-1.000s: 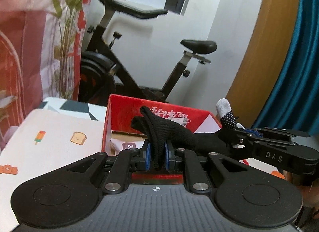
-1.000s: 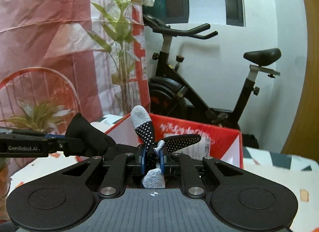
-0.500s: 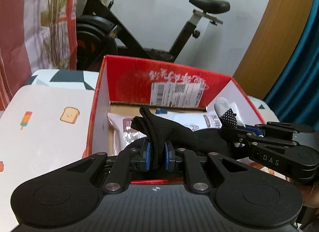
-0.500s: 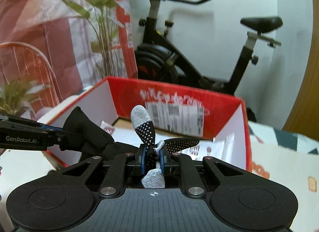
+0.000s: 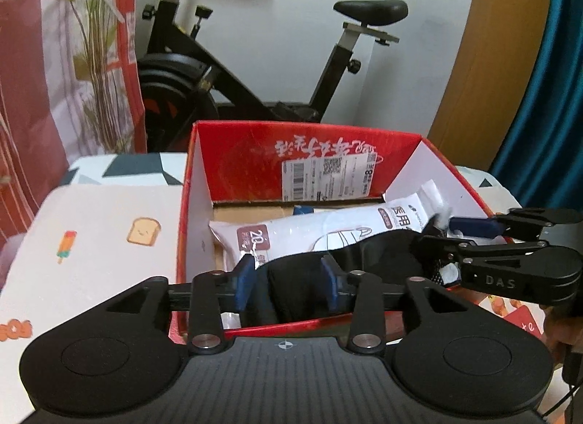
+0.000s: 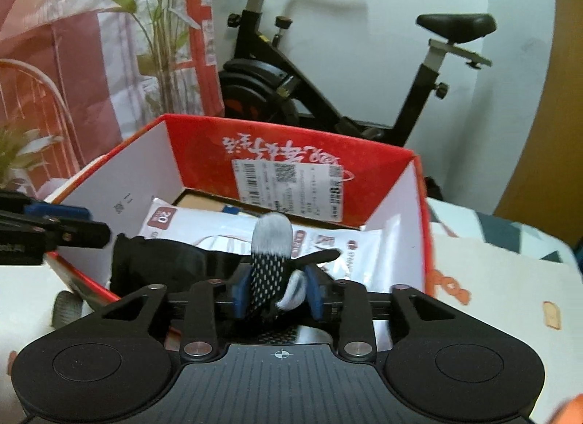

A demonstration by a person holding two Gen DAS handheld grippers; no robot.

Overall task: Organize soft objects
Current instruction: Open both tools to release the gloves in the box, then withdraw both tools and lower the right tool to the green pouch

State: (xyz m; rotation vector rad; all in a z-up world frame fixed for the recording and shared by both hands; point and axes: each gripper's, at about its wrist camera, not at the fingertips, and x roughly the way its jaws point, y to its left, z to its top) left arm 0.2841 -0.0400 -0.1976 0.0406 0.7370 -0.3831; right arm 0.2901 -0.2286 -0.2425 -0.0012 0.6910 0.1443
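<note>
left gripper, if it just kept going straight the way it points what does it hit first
Most likely the black glove lying between its opening fingers. Past that comes the white packet in the red box, though depth is hard to judge here.

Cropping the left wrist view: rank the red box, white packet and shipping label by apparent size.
1. red box
2. white packet, partly hidden by the black glove
3. shipping label
</note>
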